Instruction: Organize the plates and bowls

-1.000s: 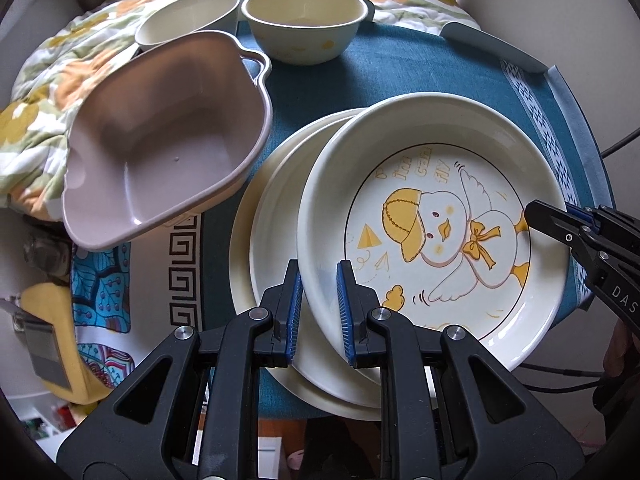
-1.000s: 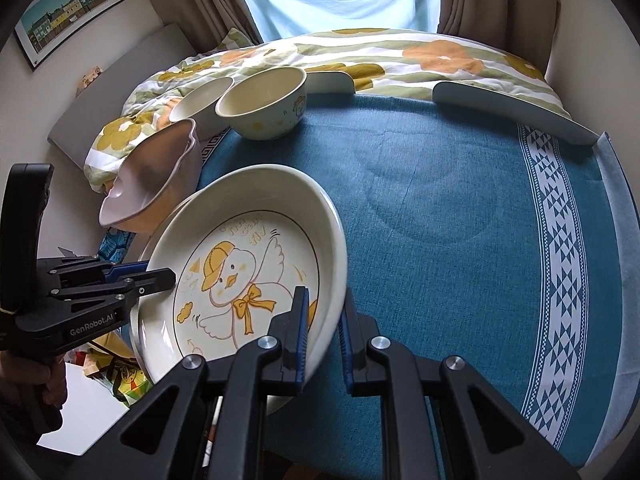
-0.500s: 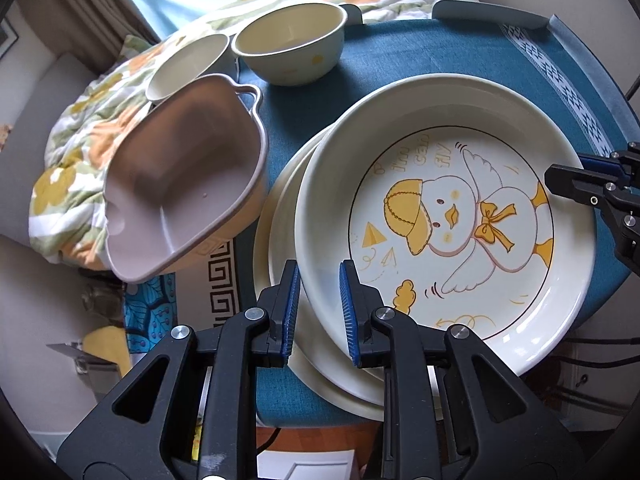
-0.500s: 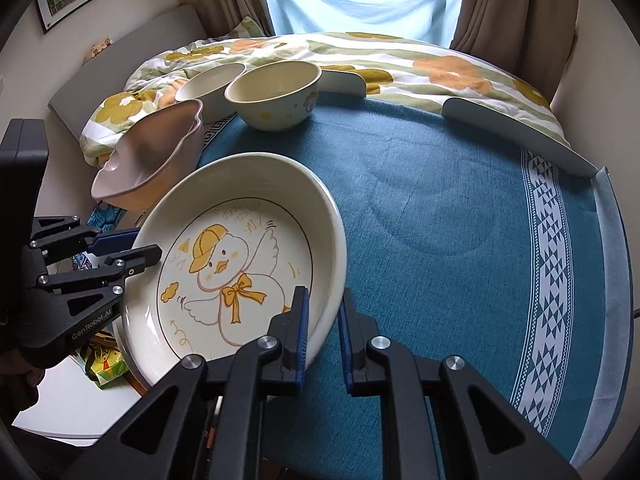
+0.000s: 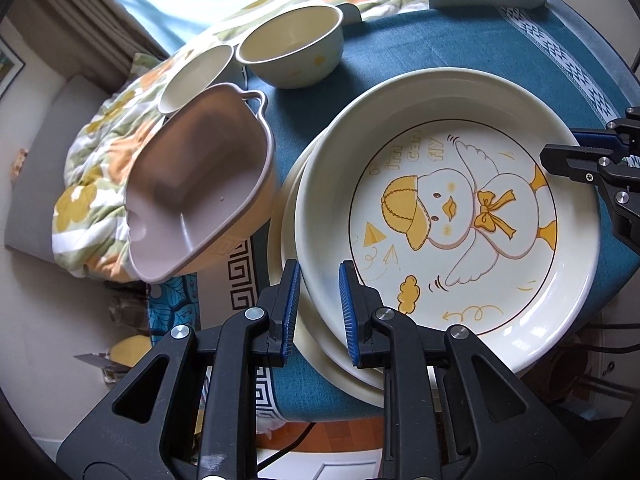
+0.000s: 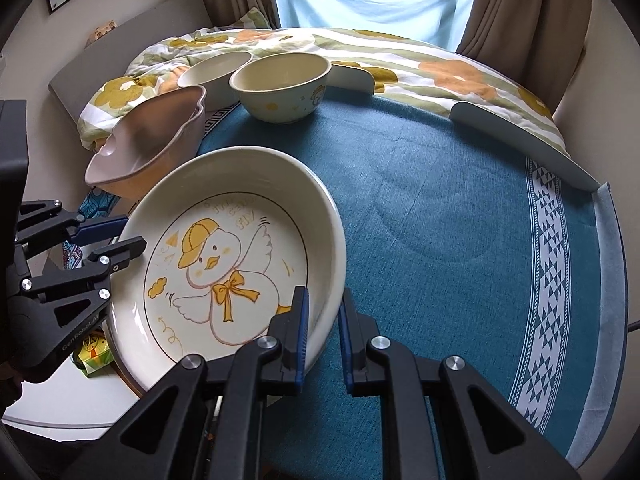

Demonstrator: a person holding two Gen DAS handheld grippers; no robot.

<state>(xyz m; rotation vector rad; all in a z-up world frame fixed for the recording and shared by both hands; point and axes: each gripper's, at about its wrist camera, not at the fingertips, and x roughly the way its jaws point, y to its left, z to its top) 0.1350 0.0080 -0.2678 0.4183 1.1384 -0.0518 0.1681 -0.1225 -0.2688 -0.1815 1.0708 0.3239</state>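
A cream plate with a yellow duck drawing (image 5: 448, 216) is held up by both grippers above two plain cream plates (image 5: 288, 240) stacked on the blue tablecloth. My left gripper (image 5: 319, 300) is shut on the duck plate's near rim. My right gripper (image 6: 323, 320) is shut on the opposite rim of the duck plate (image 6: 224, 256); it shows at the right edge of the left wrist view. A pink square bowl (image 5: 200, 192) sits to the left, tilted over the table edge. Two cream bowls (image 5: 292, 52) (image 5: 196, 76) stand behind it.
The round table (image 6: 460, 220) has a blue cloth with a white patterned border. A flowered quilt (image 6: 440, 68) lies on the bed behind it, below a curtained window. A white surface with a green packet (image 6: 92, 354) sits low on the left.
Both grippers have lifted the duck plate higher off the stack and the views have risen with it. The grips have not changed.
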